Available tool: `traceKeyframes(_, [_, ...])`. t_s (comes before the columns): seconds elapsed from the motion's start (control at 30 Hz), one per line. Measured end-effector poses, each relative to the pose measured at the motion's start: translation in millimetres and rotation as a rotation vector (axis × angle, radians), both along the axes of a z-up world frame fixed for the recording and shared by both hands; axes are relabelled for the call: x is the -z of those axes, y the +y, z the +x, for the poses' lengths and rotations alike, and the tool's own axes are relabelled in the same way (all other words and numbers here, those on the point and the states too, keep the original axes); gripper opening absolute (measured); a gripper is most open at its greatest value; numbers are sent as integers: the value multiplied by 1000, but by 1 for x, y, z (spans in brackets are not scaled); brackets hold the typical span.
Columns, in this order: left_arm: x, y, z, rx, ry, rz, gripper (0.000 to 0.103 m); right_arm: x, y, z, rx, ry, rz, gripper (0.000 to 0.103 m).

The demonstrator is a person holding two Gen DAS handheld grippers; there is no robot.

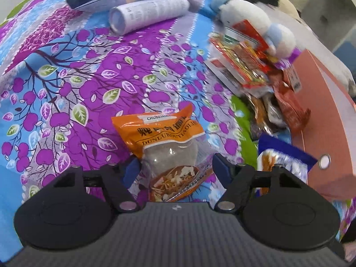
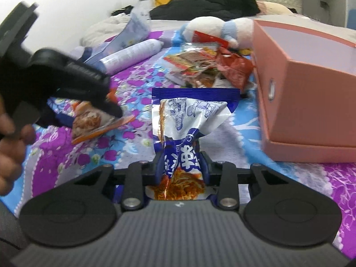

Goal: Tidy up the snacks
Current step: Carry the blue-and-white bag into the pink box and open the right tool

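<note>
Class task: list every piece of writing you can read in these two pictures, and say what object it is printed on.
"CHUBEIXIAN": white label strip on the orange snack packet.
"DUNLUROUTIAOLIAO", partly creased: same orange packet.
Large Chinese characters on the orange packet and on the blue-and-white snack packet: creased, unreadable.
White spray can print: too small.
Red snack wrappers: blurred.

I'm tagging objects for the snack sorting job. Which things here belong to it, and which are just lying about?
Part of the job:
- orange packet, between the left gripper fingers
- blue noodle packet, pinched in the right gripper
- snack pile
- pink box, probably the container

Lying about:
- plush toy
- white spray can
- dark clothes
</note>
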State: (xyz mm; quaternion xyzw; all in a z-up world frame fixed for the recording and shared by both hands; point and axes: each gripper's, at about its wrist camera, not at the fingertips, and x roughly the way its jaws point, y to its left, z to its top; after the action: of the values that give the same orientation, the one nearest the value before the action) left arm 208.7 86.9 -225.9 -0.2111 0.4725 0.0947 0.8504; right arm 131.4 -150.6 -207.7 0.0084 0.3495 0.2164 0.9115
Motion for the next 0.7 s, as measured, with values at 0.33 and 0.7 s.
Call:
traceKeyframes(0.33, [-34, -4, -17, 78, -59, 10, 71, -28, -20, -4, 38, -2, 50, 35])
traceKeyframes(0.7, [-61, -8, -33, 129, -121, 49, 68, -65, -26, -20, 35, -50, 83, 35])
